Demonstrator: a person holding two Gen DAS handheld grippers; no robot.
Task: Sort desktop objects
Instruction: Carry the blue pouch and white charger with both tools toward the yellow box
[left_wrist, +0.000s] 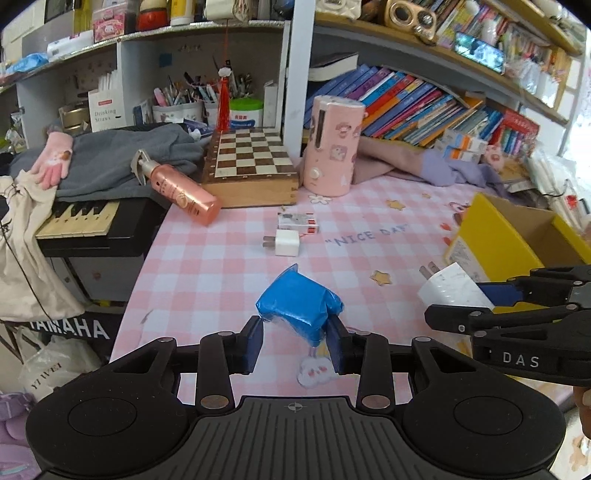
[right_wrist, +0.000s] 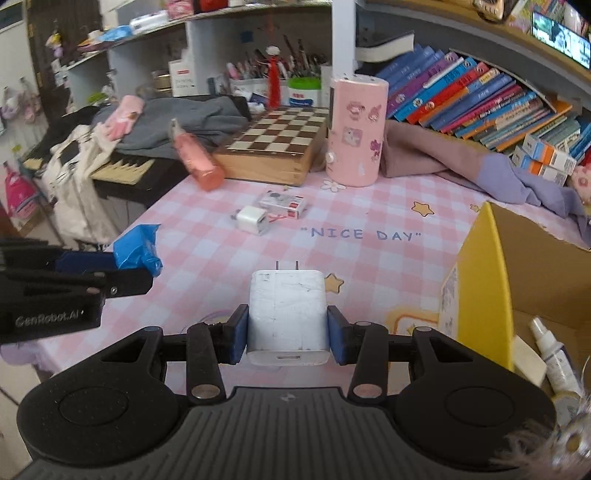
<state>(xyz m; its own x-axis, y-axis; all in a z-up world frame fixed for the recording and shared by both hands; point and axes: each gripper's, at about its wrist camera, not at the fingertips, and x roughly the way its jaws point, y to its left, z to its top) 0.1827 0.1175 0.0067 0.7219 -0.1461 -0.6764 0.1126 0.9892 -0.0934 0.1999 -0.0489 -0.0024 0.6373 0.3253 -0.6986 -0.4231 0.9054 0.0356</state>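
While the left gripper clamps a blue packet above the pink checked tablecloth, the right gripper grips a white charger beside the yellow box. Only the right wrist view reveals 1 spray bottle inside that box.

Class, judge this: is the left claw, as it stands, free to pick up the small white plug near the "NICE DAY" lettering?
Probably not yet: the left claw is shut on the blue packet. The mat toward the small white plug lies open.
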